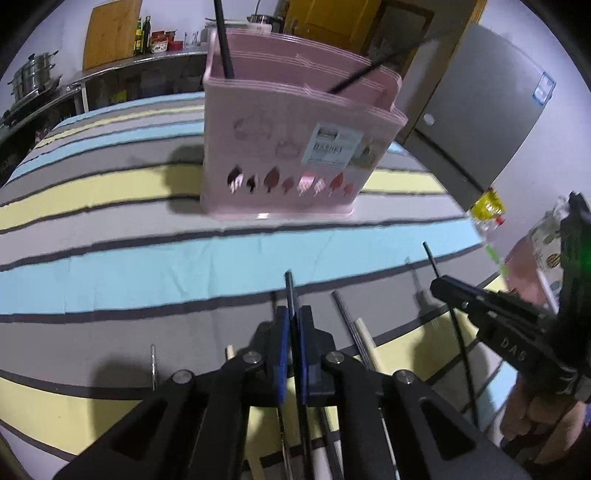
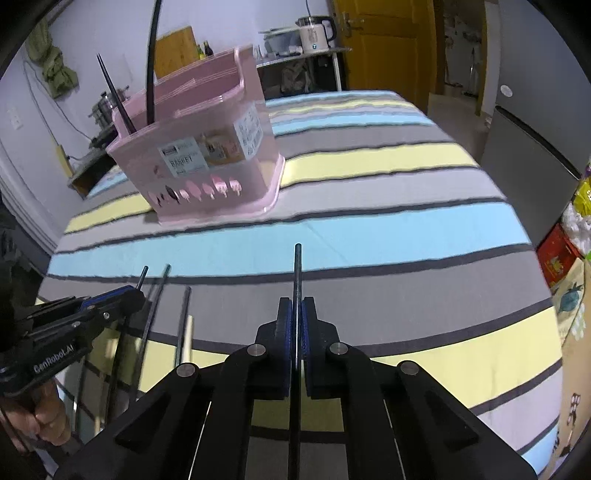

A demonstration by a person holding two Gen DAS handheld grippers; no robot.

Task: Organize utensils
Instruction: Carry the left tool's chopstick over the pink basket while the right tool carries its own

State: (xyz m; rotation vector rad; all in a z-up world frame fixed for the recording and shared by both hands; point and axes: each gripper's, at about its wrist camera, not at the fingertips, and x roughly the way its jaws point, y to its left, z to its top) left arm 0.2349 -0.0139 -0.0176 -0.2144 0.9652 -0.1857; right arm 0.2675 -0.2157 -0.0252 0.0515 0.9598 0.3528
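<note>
A pink utensil basket (image 1: 295, 147) (image 2: 207, 158) stands upright on the striped table, with two black chopsticks (image 1: 223, 44) (image 2: 149, 66) sticking out of it. My left gripper (image 1: 293, 317) (image 2: 136, 293) is shut on a black chopstick (image 1: 289, 280) that pokes forward past its blue pads. My right gripper (image 2: 296, 310) (image 1: 439, 286) is shut on another black chopstick (image 2: 297, 266) (image 1: 430, 254). Both grippers hang over the table's near side, well short of the basket. Several loose chopsticks (image 1: 347, 321) (image 2: 184, 317), metal, wooden and dark, lie on the cloth between and under the grippers.
The striped tablecloth (image 2: 369, 229) stretches between the grippers and the basket. A grey fridge (image 1: 491, 122) (image 2: 528, 173) stands at the right, with snack bags (image 2: 580, 206) at the table's right edge. A counter with pots (image 1: 33, 81) and a kettle (image 2: 314, 33) lines the back wall.
</note>
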